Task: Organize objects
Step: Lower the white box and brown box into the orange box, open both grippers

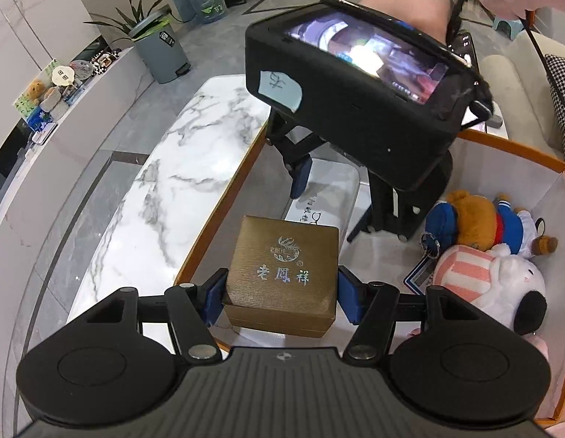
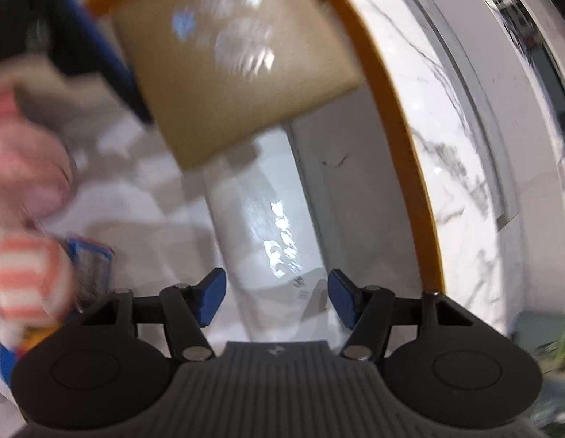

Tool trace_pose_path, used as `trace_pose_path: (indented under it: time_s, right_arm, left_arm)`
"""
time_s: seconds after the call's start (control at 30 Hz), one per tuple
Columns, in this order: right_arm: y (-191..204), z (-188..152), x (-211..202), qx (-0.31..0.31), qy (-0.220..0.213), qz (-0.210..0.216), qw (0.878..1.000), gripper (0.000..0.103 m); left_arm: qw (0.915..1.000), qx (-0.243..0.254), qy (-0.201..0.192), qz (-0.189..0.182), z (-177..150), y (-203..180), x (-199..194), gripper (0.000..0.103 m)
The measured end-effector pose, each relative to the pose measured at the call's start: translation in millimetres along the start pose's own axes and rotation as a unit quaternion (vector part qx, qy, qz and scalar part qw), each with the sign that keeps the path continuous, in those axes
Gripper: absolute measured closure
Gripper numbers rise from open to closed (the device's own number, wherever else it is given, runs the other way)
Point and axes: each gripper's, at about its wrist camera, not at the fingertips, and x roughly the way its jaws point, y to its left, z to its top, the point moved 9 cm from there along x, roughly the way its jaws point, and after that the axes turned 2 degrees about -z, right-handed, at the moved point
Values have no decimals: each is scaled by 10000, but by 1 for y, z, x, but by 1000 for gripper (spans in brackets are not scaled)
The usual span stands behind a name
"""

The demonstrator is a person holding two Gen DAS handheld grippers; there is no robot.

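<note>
The left gripper (image 1: 280, 294) is clamped on a gold jewellery box (image 1: 282, 273), both blue pads pressed to its sides. The box hangs over the near left corner of an orange-rimmed storage box (image 1: 224, 219) with white inner walls; whether it touches the floor of that container cannot be told.

The right gripper (image 2: 275, 297) stands released, with nothing between its blue pads. Beneath it lies a white glasses case (image 2: 260, 219), its silver print smeared by blur. In the left wrist view this case (image 1: 321, 189) is largely covered by the right gripper (image 1: 333, 197) and its black camera housing, and only part of the lettering shows.

Against the right wall of the storage box lie a brown plush bear in blue (image 1: 479, 219) and a white plush toy with a pink striped cap (image 1: 494, 284), the latter cut off at the frame's edge. A tag card (image 1: 419, 273) shows only a corner beneath them.

The storage box sits on a white marble table (image 1: 180, 182). A hand (image 1: 410, 3) in a pink sleeve grips the right tool, partly out of frame. The right wrist view is heavily blurred throughout.
</note>
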Motion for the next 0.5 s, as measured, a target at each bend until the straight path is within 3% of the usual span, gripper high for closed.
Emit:
trace_pose_path:
  time_s: [0.07, 0.2, 0.37, 0.5]
  right_arm:
    - [2, 3, 0, 122, -96, 29, 9999, 38]
    - [2, -3, 11, 106, 157, -211, 9996, 43]
    - [-9, -10, 11, 657, 140, -399, 9969, 46]
    - [-4, -14, 3, 666, 34, -461, 9967, 49]
  left_arm:
    - [10000, 47, 37, -19, 0, 0, 1, 32]
    - [9999, 119, 108, 21, -1, 2, 6, 32]
    - [9990, 361, 264, 71, -4, 1, 15, 32]
    - [9981, 517, 331, 88, -6, 1, 26, 32]
